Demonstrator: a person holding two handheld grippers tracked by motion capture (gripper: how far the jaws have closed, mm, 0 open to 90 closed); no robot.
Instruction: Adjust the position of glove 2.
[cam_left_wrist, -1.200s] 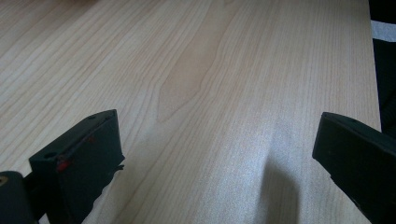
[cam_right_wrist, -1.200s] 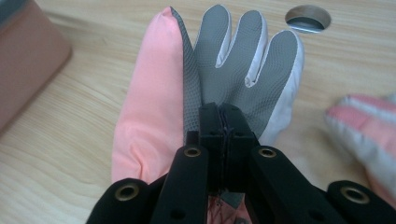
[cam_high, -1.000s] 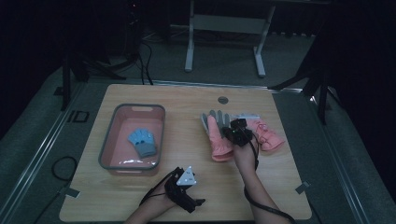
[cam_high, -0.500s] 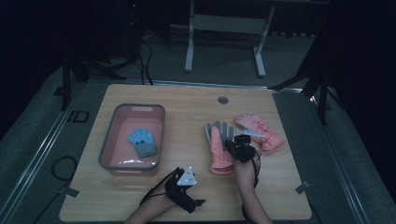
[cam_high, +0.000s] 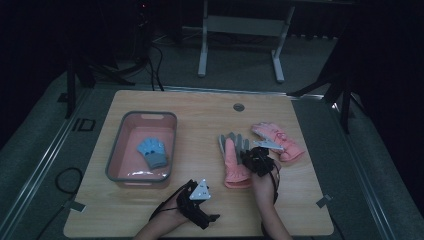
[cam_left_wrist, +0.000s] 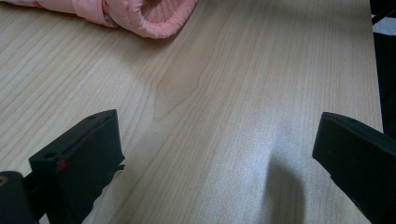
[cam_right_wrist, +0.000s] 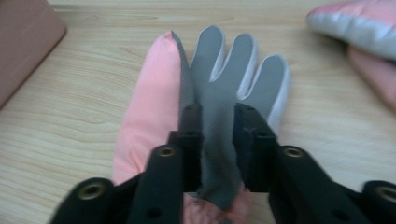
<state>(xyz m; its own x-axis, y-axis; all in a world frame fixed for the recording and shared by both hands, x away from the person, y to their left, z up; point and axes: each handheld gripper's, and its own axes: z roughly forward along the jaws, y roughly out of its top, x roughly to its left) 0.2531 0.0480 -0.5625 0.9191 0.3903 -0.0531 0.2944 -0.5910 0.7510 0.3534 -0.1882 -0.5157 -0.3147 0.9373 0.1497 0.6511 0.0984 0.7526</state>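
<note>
At the left of the tabletop (cam_high: 200, 115) a pink bin (cam_high: 116, 160) holds a small blue glove (cam_high: 153, 153). Near the front edge, the left tongs (cam_high: 212, 218) rest with jaws wide apart over bare wood. Right of centre lies the pink-and-grey glove (cam_high: 233, 160); the right tongs (cam_right_wrist: 217, 122), jaws just eased apart, straddle a raised fold of its grey palm. Another pink glove (cam_high: 278, 141) lies just right.

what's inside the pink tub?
One small blue glove with a grey cuff lies flat on the floor of the pink tub, toward its right side. Nothing else shows in there; whatever might sit under the glove is covered.
</note>
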